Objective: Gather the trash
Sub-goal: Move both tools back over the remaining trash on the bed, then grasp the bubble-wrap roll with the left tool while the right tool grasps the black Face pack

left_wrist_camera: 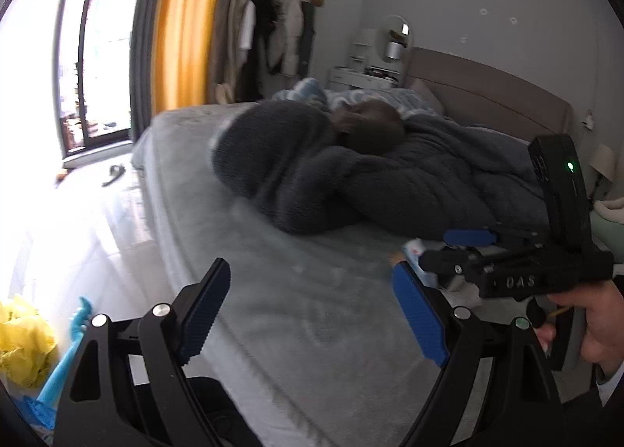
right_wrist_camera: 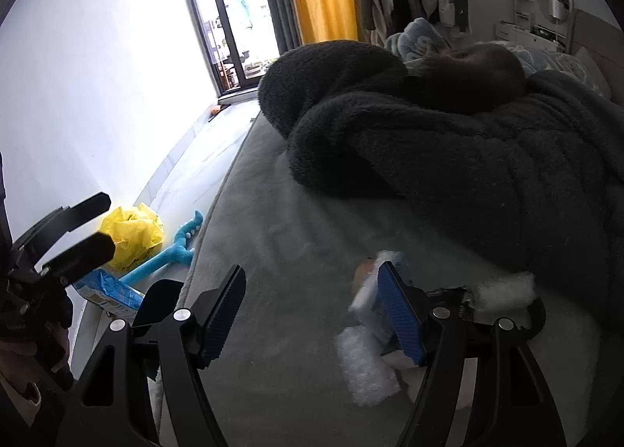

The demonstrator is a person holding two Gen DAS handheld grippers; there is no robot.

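Trash lies on the grey bed sheet (right_wrist_camera: 280,252): a pale blue wrapper (right_wrist_camera: 368,287), a white crumpled wad (right_wrist_camera: 364,373) and a white fluffy piece (right_wrist_camera: 503,291). My right gripper (right_wrist_camera: 312,314) stands open just left of them, and its right finger (right_wrist_camera: 401,314) overlaps the wrapper with nothing between the pads. In the left wrist view the left gripper (left_wrist_camera: 312,310) is open over bare sheet. There the right gripper (left_wrist_camera: 448,252), held by a hand (left_wrist_camera: 600,326), hovers by the wrapper (left_wrist_camera: 413,248). The left gripper (right_wrist_camera: 78,228) shows at the left edge of the right wrist view.
A dark fleece blanket (right_wrist_camera: 448,142) is heaped across the bed behind the trash. Left of the bed, on the floor, lie a yellow plastic bag (right_wrist_camera: 130,236), a blue plastic toy (right_wrist_camera: 171,252) and a blue packet (right_wrist_camera: 109,291). A bright balcony door (right_wrist_camera: 234,18) stands beyond.
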